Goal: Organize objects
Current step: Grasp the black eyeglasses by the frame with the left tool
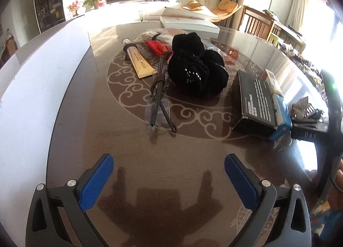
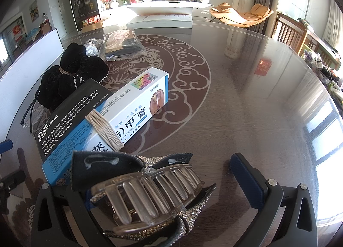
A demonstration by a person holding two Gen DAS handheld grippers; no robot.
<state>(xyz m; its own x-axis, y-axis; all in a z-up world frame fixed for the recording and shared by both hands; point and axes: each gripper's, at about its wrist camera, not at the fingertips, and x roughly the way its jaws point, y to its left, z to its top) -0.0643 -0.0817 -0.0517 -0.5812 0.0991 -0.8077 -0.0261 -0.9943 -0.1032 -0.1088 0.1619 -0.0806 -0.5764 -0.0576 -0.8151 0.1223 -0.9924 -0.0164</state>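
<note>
Left gripper [image 1: 169, 174] spread wide, empty, above table [image 1: 133, 161]. Ahead: tube [image 1: 140, 62], glasses [image 1: 158, 105], black fabric [image 1: 195, 67], 2 boxes [image 1: 260, 103]. Right gripper [image 2: 171, 184] spread; hair claw [image 2: 148, 191] against its left finger, grasp unclear.

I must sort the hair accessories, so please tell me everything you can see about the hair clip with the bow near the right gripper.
The hair clip is a claw type with long translucent teeth and a small metal spring. A dark bow edged with sparkling stones is fixed to it. It lies teeth up between the open right gripper's fingers, against the left one, apart from the right finger. Its bow overlaps the white and blue box in this view.
</note>
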